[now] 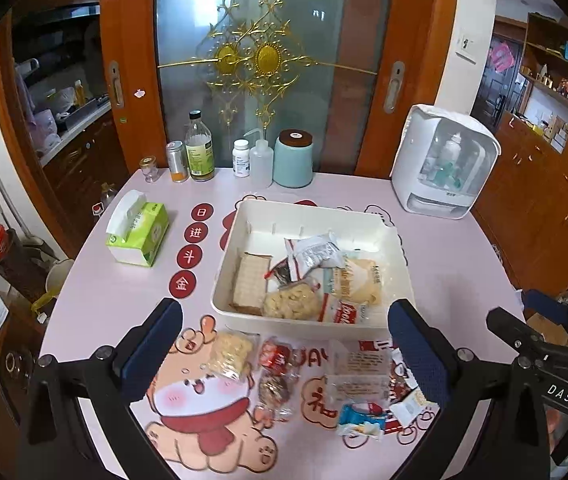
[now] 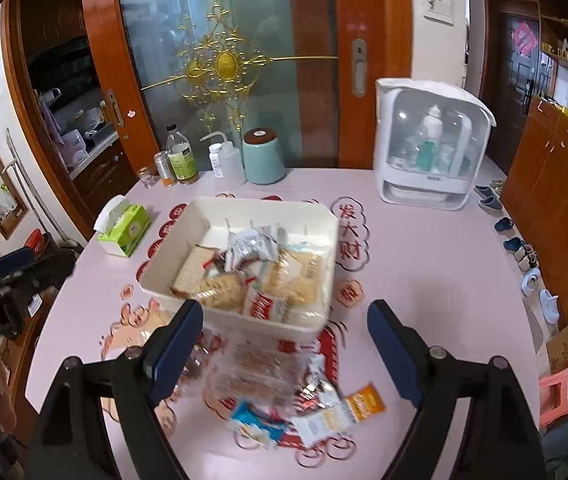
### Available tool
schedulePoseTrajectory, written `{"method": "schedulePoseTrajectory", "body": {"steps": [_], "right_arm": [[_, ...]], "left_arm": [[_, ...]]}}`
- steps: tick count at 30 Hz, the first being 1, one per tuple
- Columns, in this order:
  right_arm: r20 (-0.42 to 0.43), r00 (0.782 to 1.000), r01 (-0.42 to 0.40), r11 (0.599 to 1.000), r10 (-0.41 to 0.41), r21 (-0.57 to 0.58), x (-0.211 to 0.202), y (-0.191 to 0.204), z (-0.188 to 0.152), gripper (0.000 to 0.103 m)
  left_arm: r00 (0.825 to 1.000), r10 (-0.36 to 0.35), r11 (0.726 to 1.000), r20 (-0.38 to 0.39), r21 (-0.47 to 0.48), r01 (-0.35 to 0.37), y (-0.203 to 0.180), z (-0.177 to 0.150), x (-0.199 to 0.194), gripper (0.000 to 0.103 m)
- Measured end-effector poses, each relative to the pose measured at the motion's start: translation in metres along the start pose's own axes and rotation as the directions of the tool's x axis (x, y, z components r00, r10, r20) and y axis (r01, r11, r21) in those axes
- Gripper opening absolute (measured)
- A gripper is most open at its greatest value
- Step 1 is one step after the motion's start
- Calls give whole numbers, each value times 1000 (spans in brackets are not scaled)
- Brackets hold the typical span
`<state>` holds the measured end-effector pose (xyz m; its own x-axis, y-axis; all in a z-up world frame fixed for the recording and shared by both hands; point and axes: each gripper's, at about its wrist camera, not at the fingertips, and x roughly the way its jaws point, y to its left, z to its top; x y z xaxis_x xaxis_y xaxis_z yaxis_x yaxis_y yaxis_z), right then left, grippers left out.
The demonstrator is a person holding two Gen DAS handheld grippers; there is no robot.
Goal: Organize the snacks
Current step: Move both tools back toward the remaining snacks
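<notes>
Left wrist view: the left hand-held gripper (image 1: 284,344) hangs spread and empty above loose wrapped snack packets (image 1: 358,364) on the pink tabletop (image 1: 100,292); its fingers hide some. More fill the white rectangular plastic bin (image 1: 308,216).

Right wrist view: the right hand-held gripper (image 2: 284,344) is likewise spread and empty; the packets below are blurred.

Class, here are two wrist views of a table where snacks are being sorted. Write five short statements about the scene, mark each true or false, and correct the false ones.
1. The white bin already holds several snack packets. True.
2. The left tool is shut on a packet. False: its fingers are spread wide and hold nothing.
3. A green tissue box sits to the left of the bin. True.
4. All snacks are in the bin. False: loose ones, such as the blue packet, lie on the table in front of it.
5. The right tool is open. True.
</notes>
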<state>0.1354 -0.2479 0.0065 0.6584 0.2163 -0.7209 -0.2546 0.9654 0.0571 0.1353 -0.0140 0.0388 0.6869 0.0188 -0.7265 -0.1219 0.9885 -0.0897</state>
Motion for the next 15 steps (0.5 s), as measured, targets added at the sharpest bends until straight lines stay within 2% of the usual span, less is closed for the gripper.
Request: {"method": "schedulePoseTrajectory", "body": {"steps": [4, 9, 11, 15], "right_arm": [[-32, 998, 54, 998, -54, -25, 7, -31, -28, 85], [-131, 990, 49, 998, -45, 25, 32, -68, -63, 85], [-167, 985, 44, 997, -33, 64, 42, -79, -75, 85], [-267, 964, 55, 981, -3, 188, 70, -95, -103, 85]], "left_arm": [[1000, 29, 1000, -8, 9, -29, -22, -20, 6, 102], [993, -17, 999, -116, 43, 22, -48, -50, 40, 102], [986, -23, 997, -163, 64, 34, -57, -61, 57, 102], [960, -32, 993, -276, 101, 62, -74, -84, 100, 102]]}}
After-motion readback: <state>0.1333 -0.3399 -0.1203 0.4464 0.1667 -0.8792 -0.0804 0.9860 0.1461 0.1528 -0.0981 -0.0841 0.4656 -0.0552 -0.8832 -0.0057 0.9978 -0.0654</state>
